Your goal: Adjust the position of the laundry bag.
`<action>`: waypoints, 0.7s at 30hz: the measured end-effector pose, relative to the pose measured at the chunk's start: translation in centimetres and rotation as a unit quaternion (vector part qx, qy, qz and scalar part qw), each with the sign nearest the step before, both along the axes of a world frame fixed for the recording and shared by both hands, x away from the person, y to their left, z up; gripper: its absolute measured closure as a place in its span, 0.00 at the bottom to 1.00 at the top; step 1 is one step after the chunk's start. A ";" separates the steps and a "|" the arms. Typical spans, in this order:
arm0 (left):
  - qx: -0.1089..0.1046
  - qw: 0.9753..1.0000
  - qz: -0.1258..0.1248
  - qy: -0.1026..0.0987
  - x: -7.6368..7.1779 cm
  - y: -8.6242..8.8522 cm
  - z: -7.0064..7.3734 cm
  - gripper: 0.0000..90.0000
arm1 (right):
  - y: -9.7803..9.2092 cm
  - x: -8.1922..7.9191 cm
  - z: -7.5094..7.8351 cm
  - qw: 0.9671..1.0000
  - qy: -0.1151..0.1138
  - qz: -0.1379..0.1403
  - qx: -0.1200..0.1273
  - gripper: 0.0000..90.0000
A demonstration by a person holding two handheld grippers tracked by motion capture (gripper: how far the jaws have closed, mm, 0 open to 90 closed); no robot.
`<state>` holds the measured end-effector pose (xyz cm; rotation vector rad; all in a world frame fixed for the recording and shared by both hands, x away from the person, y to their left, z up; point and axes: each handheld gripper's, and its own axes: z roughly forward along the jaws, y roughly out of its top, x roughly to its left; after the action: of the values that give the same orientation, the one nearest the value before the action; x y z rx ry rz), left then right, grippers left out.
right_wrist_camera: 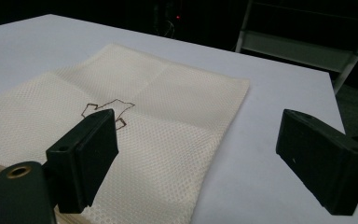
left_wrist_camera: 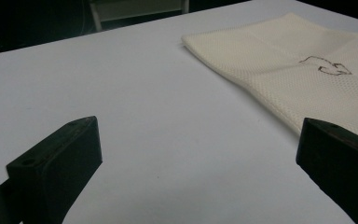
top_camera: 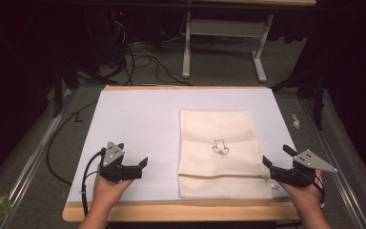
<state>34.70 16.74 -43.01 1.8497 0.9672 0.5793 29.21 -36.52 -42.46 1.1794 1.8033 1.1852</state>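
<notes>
We see a cream mesh bag (top_camera: 219,150) lying flat on the white table (top_camera: 133,124), its zip (top_camera: 224,175) running along the near edge and a small outline drawing (top_camera: 220,147) at its middle. Our left gripper (top_camera: 132,165) sits low over bare table with its jaws spread wide and nothing between them; the bag (left_wrist_camera: 307,79) lies ahead of and beyond its right finger (left_wrist_camera: 340,163), apart from it. Our right gripper (top_camera: 277,157) also has its jaws wide and empty, at the bag's near right corner. Its left finger (right_wrist_camera: 86,156) hangs over the mesh (right_wrist_camera: 135,130), just before the drawing (right_wrist_camera: 106,111); its right finger (right_wrist_camera: 324,158) is over bare table (right_wrist_camera: 270,93).
</notes>
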 end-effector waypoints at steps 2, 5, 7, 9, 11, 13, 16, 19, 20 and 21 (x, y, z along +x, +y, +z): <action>0.001 1.000 0.001 0.001 0.2 -0.1 -0.1 0.01 | -0.1 -0.1 0.0 1.000 0.000 -0.003 0.002 0.14; -0.003 1.000 0.004 0.004 0.4 -0.2 -0.2 0.02 | -0.4 -0.1 -0.1 1.000 0.004 -0.008 0.004 0.14; -0.001 1.000 0.005 0.005 0.4 -0.2 -0.2 0.02 | -0.5 -0.2 -0.1 1.000 0.005 -0.012 0.004 0.14; 0.000 1.000 0.007 0.005 0.3 -0.2 -0.2 0.03 | -0.6 -0.2 -0.2 1.000 0.005 -0.013 0.007 0.14; -0.001 1.000 0.008 0.005 0.2 -0.2 -0.2 0.03 | -0.6 -0.1 -0.2 1.000 0.006 -0.014 0.009 0.15; 0.000 1.000 0.009 0.008 0.2 -0.2 -0.3 0.04 | -0.7 -0.1 -0.4 1.000 0.009 -0.017 0.010 0.15; 0.002 1.000 0.009 0.012 0.3 -0.3 -0.4 0.05 | -0.7 0.0 -0.5 1.000 0.012 -0.018 0.011 0.15; 0.007 1.000 0.004 0.019 0.4 -0.6 -0.6 0.05 | -0.9 0.1 -0.6 1.000 0.016 -0.020 0.012 0.16; 0.008 1.000 0.002 0.020 0.5 -0.7 -0.7 0.05 | -0.9 0.1 -0.7 1.000 0.017 -0.021 0.013 0.16; 0.008 1.000 0.000 0.022 0.5 -0.9 -0.7 0.05 | -0.9 0.1 -0.7 1.000 0.017 -0.021 0.013 0.16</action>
<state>35.21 15.89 -43.74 1.8843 0.9941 0.5486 29.34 -37.44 -43.17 1.2529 1.7856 1.1740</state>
